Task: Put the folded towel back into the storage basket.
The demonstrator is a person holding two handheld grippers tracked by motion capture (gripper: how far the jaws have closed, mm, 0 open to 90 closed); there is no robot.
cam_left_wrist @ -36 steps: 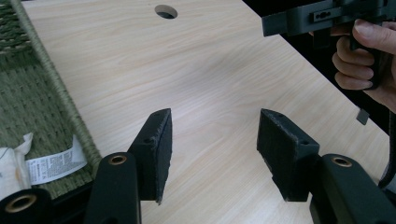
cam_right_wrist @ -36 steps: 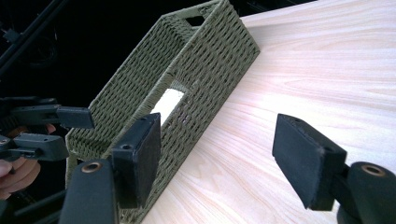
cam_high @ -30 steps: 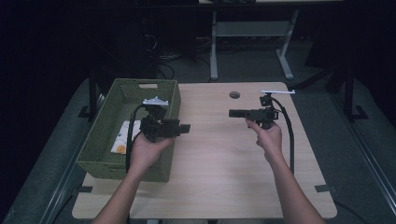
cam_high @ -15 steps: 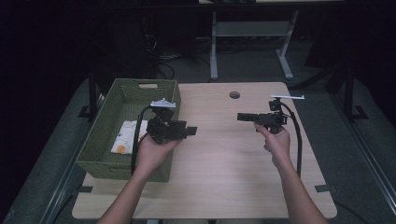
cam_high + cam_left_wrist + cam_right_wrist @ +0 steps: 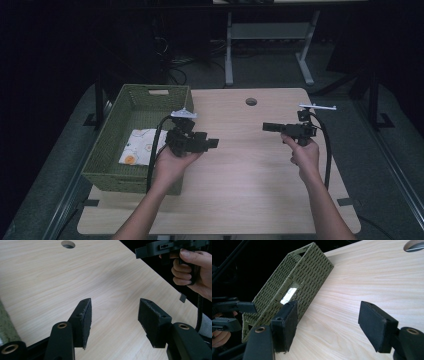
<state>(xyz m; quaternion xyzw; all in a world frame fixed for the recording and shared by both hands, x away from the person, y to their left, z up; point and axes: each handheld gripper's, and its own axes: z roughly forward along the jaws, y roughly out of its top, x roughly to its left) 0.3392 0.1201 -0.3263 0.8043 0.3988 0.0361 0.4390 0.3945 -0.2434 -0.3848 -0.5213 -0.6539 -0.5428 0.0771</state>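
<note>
Green woven basket (image 5: 120, 150) sits at the left edge of the table (image 5: 250, 165), and there's a white cloth with orange and yellow spots (image 5: 141, 146) lying flat on its bottom.

Just right of the basket, the left hand (image 5: 172, 162) holds the left gripper (image 5: 212, 143) above the wood, right beside the basket's near right corner and pointing across toward the other hand. In the left gripper view its jaws stand well apart, with bare tabletop showing between the two black pads (image 5: 86, 322). Nothing is between them and they aren't touching anything. A grey three-cornered plate sits on top of it, and its cable loops down past the wrist.

Further along, past the round hole in the table (image 5: 251, 101), the right hand (image 5: 303, 156) holds the right gripper (image 5: 267, 126) up over the right part of the table, aimed back to the left. Its jaws are spread too, as the right gripper view makes clear: just wood grain in the gap, pads (image 5: 375, 326) clear of everything. Beyond its jaws that view takes in the basket's side wall (image 5: 294, 285), plus the left gripper (image 5: 242, 315) at the far left edge.

Both grippers are well apart from each other, roughly facing tip to tip across the middle of the table, and both are well clear of the cloth.
</note>
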